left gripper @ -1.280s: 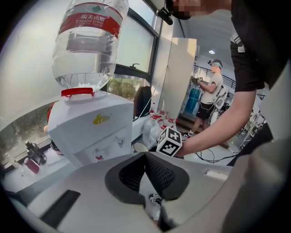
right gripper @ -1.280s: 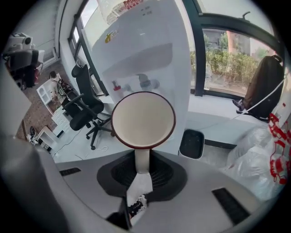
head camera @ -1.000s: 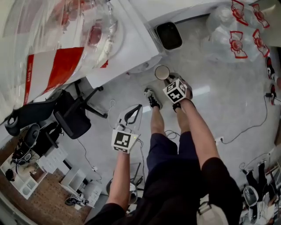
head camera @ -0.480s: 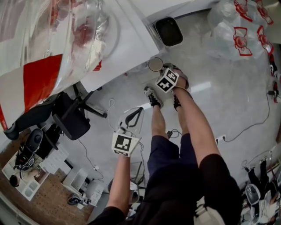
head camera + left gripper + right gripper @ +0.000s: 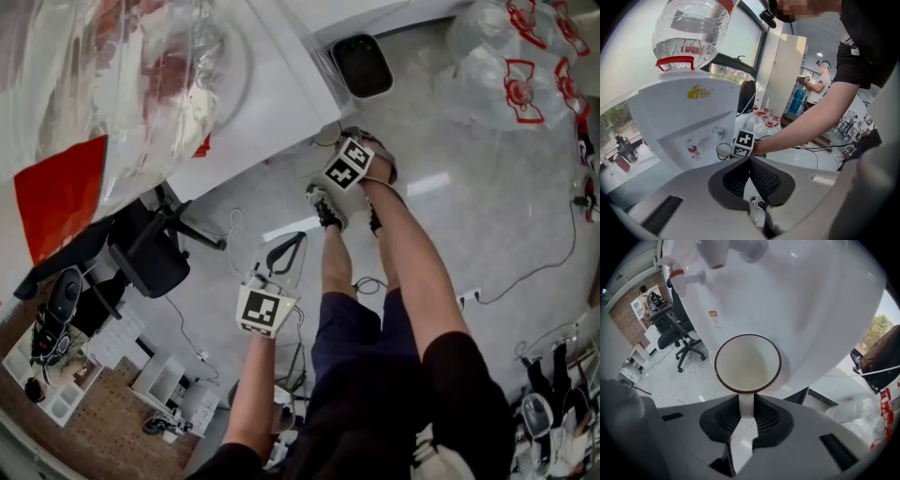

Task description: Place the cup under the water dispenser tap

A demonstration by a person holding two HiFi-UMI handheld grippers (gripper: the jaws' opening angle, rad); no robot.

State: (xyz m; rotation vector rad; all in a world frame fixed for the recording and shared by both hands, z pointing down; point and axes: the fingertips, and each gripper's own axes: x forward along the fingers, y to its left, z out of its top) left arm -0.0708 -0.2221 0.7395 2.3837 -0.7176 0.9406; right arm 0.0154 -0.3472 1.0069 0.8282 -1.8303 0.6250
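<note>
White glossy round cup (image 5: 747, 363), maroon rim, before smooth curved white dispenser (image 5: 820, 301)

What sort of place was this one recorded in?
Most likely an office or lab-style workspace: a white water dispenser topped by an upturned bottle, a black swivel office chair, and plastic-wrapped spare water bottles lying nearby.
</note>
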